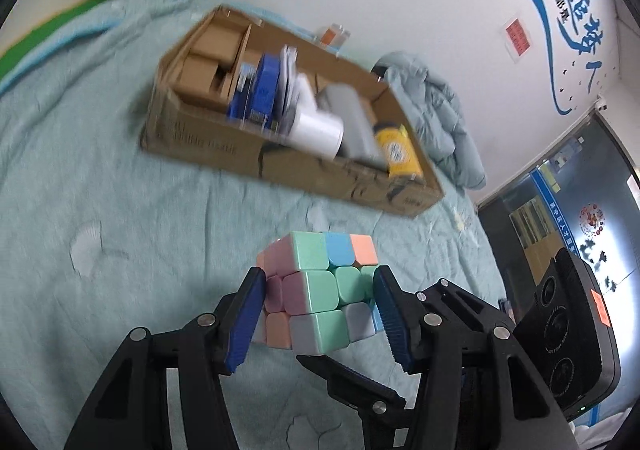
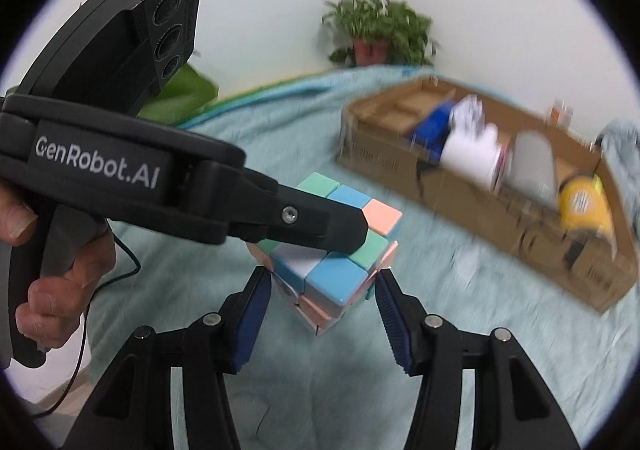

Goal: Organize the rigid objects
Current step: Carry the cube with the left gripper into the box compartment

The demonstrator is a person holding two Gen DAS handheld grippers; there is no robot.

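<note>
Blue-padded fingers of the left gripper (image 1: 320, 314) sit nearest the lens, clenched on a pastel puzzle cube (image 1: 320, 290); one pad presses its pink face, the other its green-and-grey side. Cube is clear of the teal blanket (image 1: 100, 169), centre frame, low.

Right gripper (image 2: 320, 314) also grasps the same cube (image 2: 336, 270), its fingers pressing the lower layers from either side. In the right wrist view the left gripper's fingers (image 2: 320, 226) cross in from 9 o'clock over the cube's upper layers. A hand (image 2: 60, 278) wraps that gripper's handle at 8 o'clock.

Cardboard box (image 1: 280, 165) lies on the blanket at 12 o'clock from the cube, well apart. It holds a white roll (image 1: 316, 131), blue box (image 1: 264, 89), grey block (image 1: 352, 117) and yellow jar (image 1: 400, 149). Blurred.

Potted plant (image 2: 376, 33) at the far wall.
</note>
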